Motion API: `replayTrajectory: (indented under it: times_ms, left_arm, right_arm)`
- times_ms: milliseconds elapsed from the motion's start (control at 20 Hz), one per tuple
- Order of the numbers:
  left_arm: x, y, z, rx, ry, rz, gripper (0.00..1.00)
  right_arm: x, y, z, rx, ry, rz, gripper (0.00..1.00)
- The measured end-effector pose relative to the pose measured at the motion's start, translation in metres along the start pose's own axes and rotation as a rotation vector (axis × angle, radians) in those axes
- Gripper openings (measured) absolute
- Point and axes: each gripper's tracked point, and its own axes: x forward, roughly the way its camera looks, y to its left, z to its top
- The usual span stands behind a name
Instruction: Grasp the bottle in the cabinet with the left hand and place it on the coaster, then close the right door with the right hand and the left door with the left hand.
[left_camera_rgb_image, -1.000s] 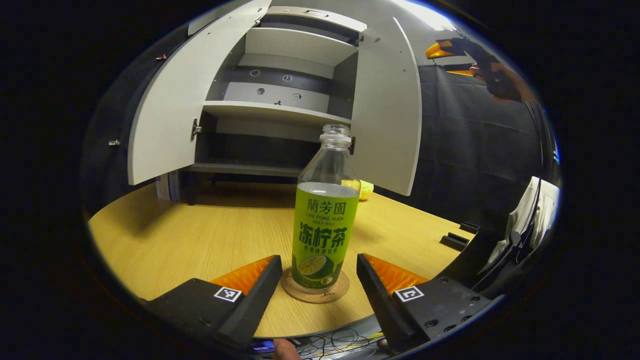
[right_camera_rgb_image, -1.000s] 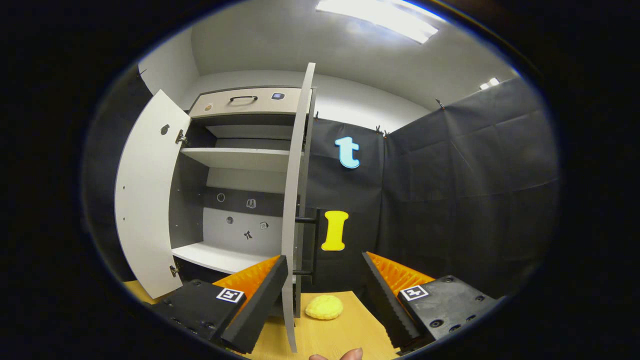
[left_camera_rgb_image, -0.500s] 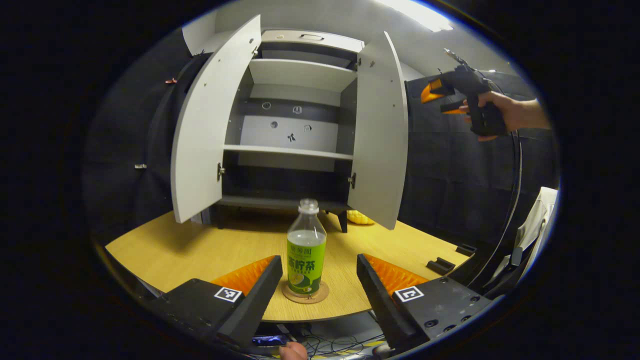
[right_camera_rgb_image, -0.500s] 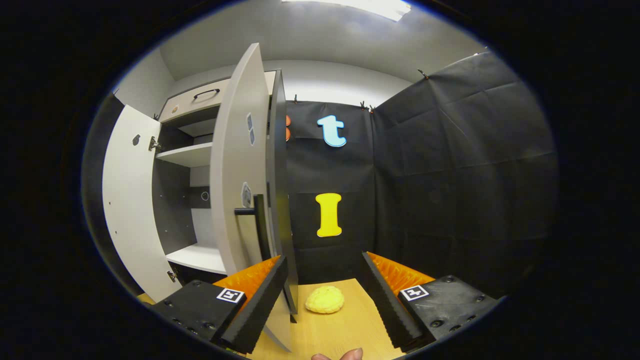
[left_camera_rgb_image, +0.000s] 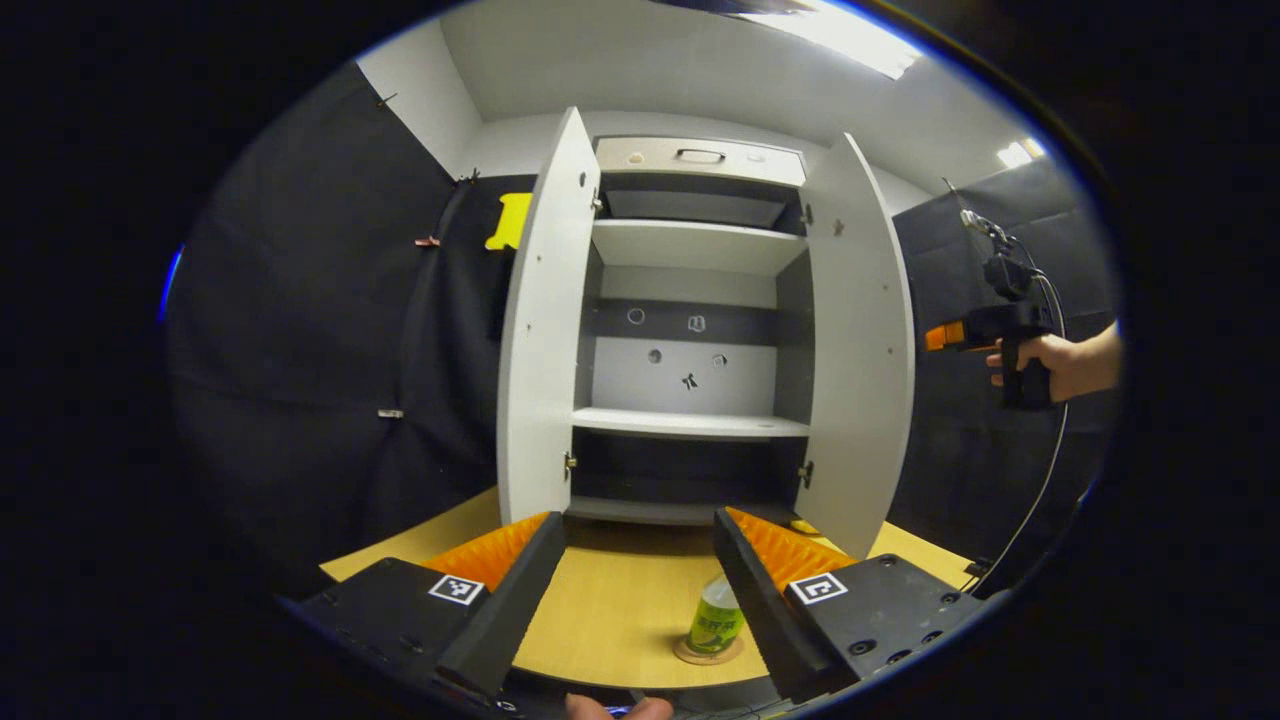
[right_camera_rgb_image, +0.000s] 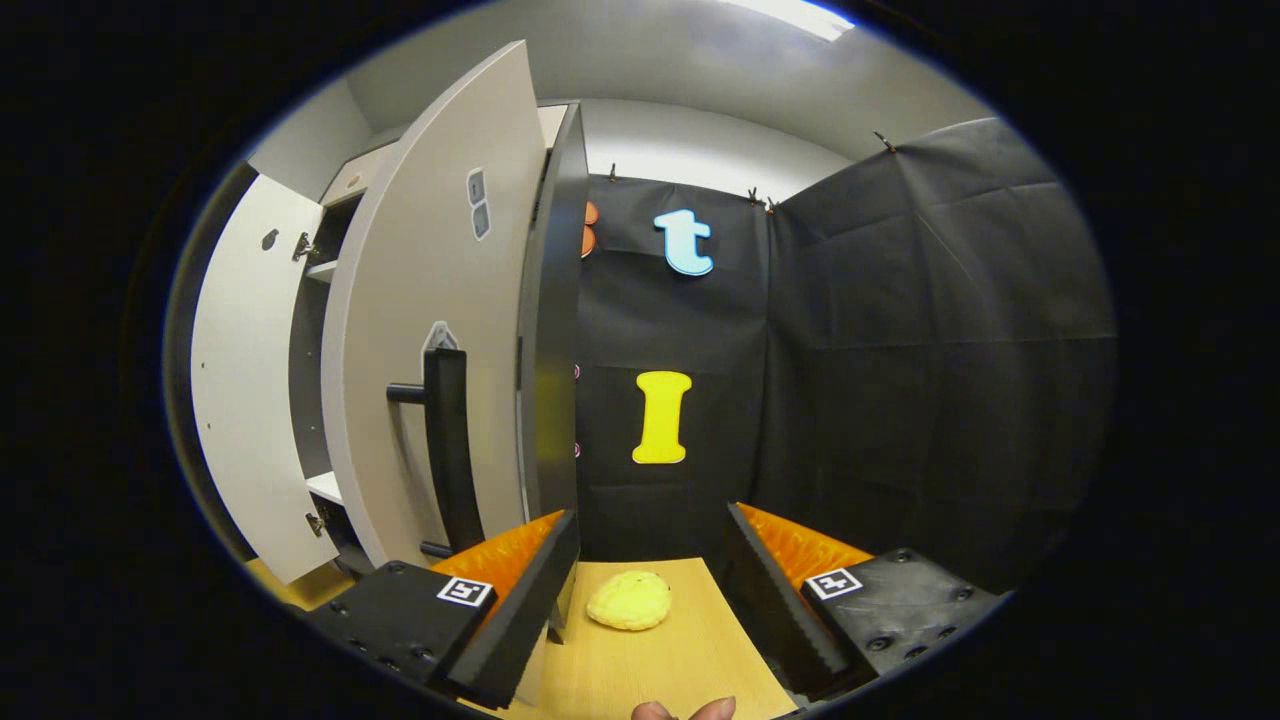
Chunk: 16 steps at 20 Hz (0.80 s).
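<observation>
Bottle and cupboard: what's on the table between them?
Nothing. In the left gripper view the bottle stands on its coaster, and bare wooden table runs from there back to the open cupboard.

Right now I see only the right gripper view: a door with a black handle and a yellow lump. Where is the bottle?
Observer: In the left gripper view, the bottle stands upright on the coaster, near the table's front edge.
Operator: Is anything gripping it?
Observer: No. The left gripper is open, its fingers pressing on nothing.
Operator: Who carries my gripper?
Observer: A hand holds the right gripper out beside the right door.
</observation>
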Motion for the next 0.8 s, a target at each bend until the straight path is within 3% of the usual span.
replayTrajectory:
  times_ms: [300, 600, 800]
  left_arm:
    - [-0.009, 0.070, 0.042, 0.004, -0.007, 0.156, 0.95]
    - [-0.001, 0.093, 0.046, -0.003, -0.004, 0.183, 0.95]
    - [0.002, 0.099, 0.041, 0.002, 0.003, 0.180, 0.95]
  right_arm:
    - [0.006, 0.018, -0.005, 0.044, 0.013, 0.033, 0.94]
    - [0.005, 0.030, -0.011, 0.099, 0.059, 0.055, 0.95]
    - [0.000, 0.071, -0.011, 0.114, 0.062, 0.124, 0.95]
